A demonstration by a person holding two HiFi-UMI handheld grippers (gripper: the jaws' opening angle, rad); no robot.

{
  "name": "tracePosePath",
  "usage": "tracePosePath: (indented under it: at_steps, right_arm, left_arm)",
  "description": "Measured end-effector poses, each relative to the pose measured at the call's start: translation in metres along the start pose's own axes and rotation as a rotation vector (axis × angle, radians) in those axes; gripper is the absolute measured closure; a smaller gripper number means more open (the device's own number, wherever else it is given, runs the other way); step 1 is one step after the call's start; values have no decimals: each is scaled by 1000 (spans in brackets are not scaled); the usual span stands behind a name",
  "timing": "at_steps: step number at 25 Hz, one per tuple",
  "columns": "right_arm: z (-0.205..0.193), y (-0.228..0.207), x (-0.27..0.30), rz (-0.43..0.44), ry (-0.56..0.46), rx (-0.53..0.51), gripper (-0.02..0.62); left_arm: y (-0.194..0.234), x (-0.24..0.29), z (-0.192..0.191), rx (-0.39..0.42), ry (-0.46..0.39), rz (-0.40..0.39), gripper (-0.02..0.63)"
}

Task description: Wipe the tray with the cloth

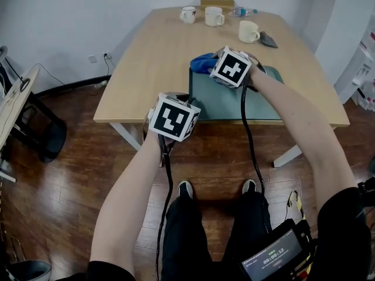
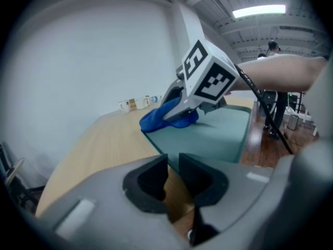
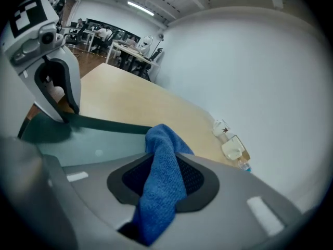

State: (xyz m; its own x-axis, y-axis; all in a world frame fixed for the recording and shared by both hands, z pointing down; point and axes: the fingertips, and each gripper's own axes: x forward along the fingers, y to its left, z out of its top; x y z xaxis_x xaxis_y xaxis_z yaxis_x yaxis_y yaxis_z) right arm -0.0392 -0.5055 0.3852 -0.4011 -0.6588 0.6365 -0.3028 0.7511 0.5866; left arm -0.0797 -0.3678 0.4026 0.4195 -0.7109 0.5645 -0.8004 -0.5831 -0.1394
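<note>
Right hand-held gripper (image 3: 164, 163): clamped on the blue cloth (image 3: 158, 197), which spills ahead onto the tray (image 3: 99, 142).
Left hand-held gripper (image 2: 173, 178): jaws nipping the tray's corner.
Mugs (image 1: 214, 16): 3, far beyond.

Nothing fancy here: plain white wall (image 1: 88, 16) at the far side, dark reddish wood-plank floor (image 1: 76, 157), light wooden rectangular desk (image 1: 146, 69), bright ceiling strip light (image 2: 258, 11).

Head view: the right gripper (image 1: 215, 68) blocks its own jaws and most of the cloth (image 1: 202, 62), with just a blue edge showing. The left gripper (image 1: 179, 96) covers the tray's (image 1: 234, 101) near corner. Right gripper view: the cloth's tail vanishes down between the jaws, and the far mug's (image 3: 222, 129) mark is too small to read.
</note>
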Motion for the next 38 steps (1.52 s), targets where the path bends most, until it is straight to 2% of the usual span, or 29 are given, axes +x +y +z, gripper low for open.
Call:
tracePosePath:
  at_steps: [3, 9, 12, 16, 20, 27, 31, 35, 38]
  right_arm:
    - [3, 24, -6, 86, -31, -33, 486]
    - [-6, 113, -82, 381, -200, -105, 488]
    - [-10, 140, -105, 431, -235, -133, 486]
    - [-12, 146, -111, 424, -244, -141, 486]
    - [-14, 132, -99, 403, -226, -114, 488]
    - [-41, 46, -47, 208, -116, 28, 488]
    - [-52, 7, -22, 142, -56, 120, 488]
    - [-57, -5, -14, 143, -42, 171, 488]
    - [-55, 8, -21, 169, -82, 143, 491]
  left_arm:
    - [4, -2, 0, -3, 3, 16, 536]
    - [1, 7, -6, 2, 5, -2, 535]
    - [2, 10, -10, -1, 7, 2, 535]
    - [2, 9, -9, -8, 8, -1, 535]
    - [1, 7, -9, 10, -1, 2, 535]
    - [-2, 1, -1, 8, -1, 10, 537]
    - [2, -1, 1, 20, -8, 33, 537]
    - [6, 1, 1, 32, -18, 48, 537]
    - [3, 3, 0, 21, -16, 26, 537]
